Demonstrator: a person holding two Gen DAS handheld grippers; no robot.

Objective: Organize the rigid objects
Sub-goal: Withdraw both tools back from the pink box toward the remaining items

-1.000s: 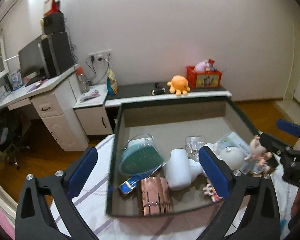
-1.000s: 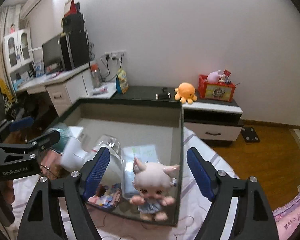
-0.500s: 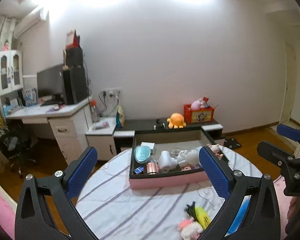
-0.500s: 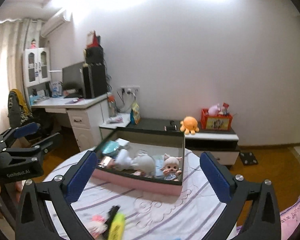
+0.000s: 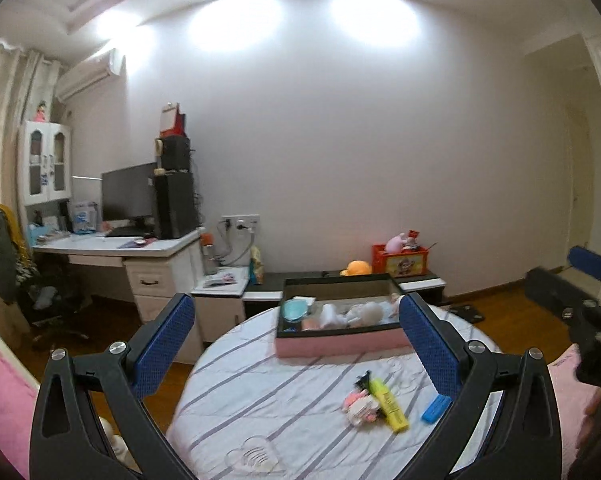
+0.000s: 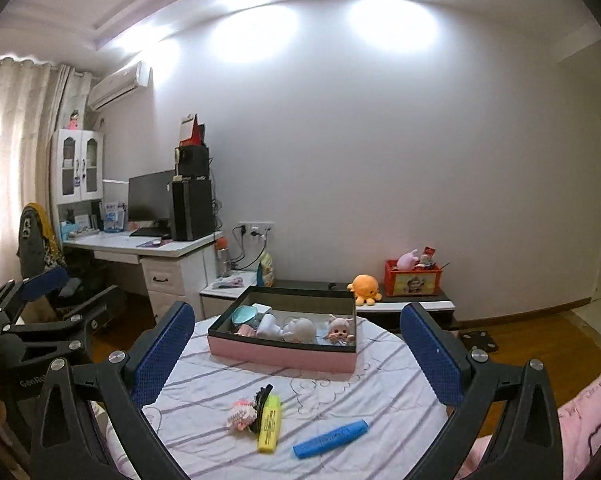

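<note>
My left tongs' camera looking nearly level across the round table (image 5: 260,400) from its near edge, my right tongs' camera beside it facing likewise, both well back, sharing the pink box (image 6: 280,356), desk (image 5: 112,246) and far wall.

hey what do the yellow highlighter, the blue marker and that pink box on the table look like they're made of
Yellow highlighter: smooth plastic, likely; uniform bright body with printed text.
Blue marker: plastic too, with an even colour and a slight sheen.
Pink box: probably cardboard; flat matte pink walls, thin straight dark rim, though a rigid plastic can't be ruled out.
</note>
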